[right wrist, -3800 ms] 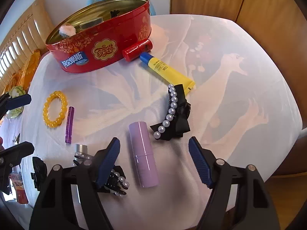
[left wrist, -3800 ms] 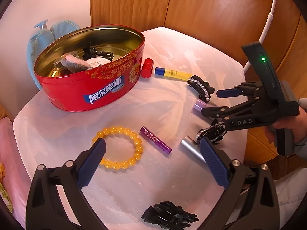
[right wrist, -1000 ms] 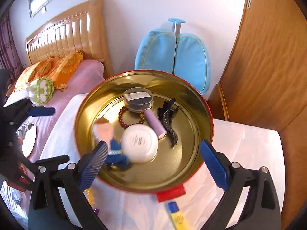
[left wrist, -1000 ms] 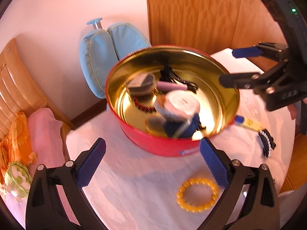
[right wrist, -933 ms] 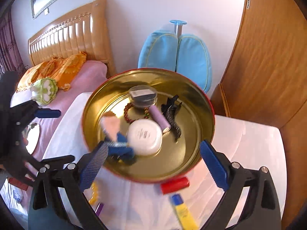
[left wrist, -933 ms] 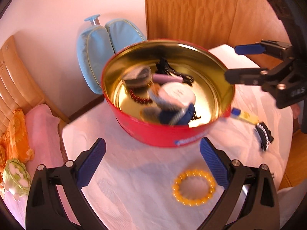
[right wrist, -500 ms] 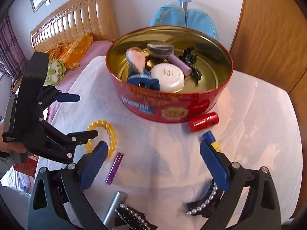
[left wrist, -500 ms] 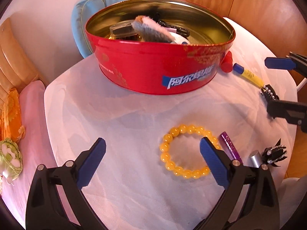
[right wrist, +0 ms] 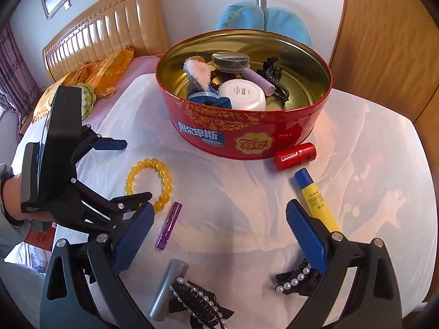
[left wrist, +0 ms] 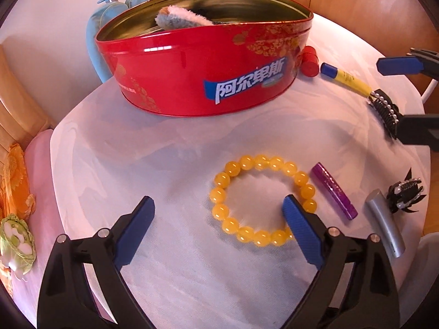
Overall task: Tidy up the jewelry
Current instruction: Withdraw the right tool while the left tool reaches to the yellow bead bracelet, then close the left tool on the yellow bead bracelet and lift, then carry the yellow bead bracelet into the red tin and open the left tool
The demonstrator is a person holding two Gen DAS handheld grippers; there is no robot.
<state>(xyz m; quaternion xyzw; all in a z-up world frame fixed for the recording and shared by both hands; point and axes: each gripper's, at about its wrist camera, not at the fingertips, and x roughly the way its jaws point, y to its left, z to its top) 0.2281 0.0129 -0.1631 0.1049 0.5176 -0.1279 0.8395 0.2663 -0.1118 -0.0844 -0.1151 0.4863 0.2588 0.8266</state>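
A yellow bead bracelet (left wrist: 262, 199) lies on the white table, also in the right wrist view (right wrist: 149, 183). My left gripper (left wrist: 219, 227) is open and empty just above and before it; its right finger overlaps the bracelet's near right side. The red tin (left wrist: 208, 79) stands behind, holding a purple lipstick (right wrist: 258, 79), a white compact and a black clip. My right gripper (right wrist: 219, 233) is open and empty over the table's front. A pearl hair clip (right wrist: 295, 281) lies under its right finger, another (right wrist: 199, 301) lower left.
A purple tube (right wrist: 169, 224), a silver tube (right wrist: 168, 290), a yellow tube with blue cap (right wrist: 315, 200) and a red cylinder (right wrist: 295, 155) lie on the table. A blue bag (right wrist: 263, 19) and a bed (right wrist: 90, 63) are behind.
Both grippers came back down from over the tin to the table. The purple lipstick that lay on the table earlier is now inside the tin. My left gripper has closed in on the bracelet.
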